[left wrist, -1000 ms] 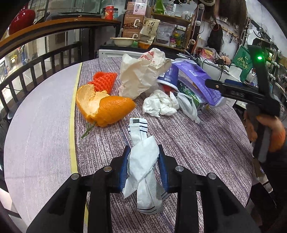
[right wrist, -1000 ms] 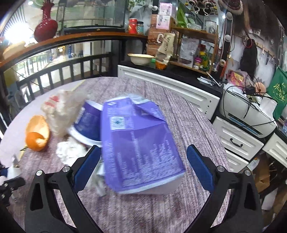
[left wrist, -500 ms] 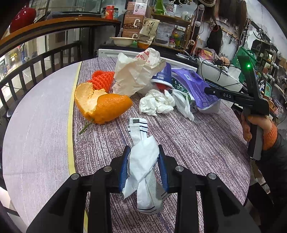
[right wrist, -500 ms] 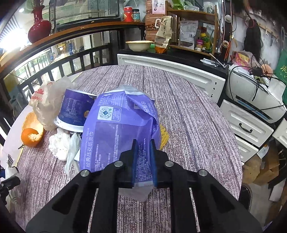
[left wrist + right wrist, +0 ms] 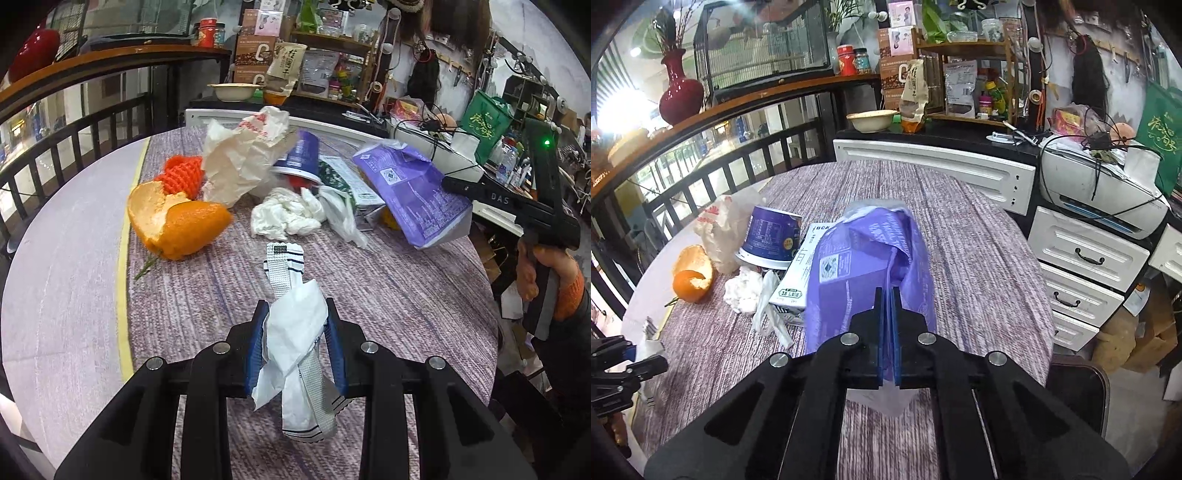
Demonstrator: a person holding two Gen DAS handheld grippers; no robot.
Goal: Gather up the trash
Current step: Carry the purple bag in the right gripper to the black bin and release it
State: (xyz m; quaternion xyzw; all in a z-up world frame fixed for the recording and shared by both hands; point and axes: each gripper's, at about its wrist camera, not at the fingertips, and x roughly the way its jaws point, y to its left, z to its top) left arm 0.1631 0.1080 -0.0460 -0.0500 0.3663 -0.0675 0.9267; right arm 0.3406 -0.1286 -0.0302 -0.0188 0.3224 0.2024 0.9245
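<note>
A: On table's 3 o'clock edge, right gripper (image 5: 889, 325) has just snapped from wide to pinching the purple plastic bag (image 5: 871, 273), now lifted.
B: Left gripper (image 5: 295, 347)?
A: Unchanged, clamping crumpled white wrapper (image 5: 295, 332). Both loaded; orange peel (image 5: 177, 218), tissues (image 5: 284, 218) remain at 11.

purple bag (image 5: 871, 266) | orange peel (image 5: 177, 221) | white wrapper (image 5: 295, 332), dark stripes | purple-streaked tablecloth (image 5: 388, 295)

Purple plastic bag (image 5: 864, 266), crumpled and lifted off the table; white wrappers (image 5: 295, 339) held; orange peel (image 5: 173, 225), tissue (image 5: 284, 218), cup (image 5: 301, 158) lying clustered.
</note>
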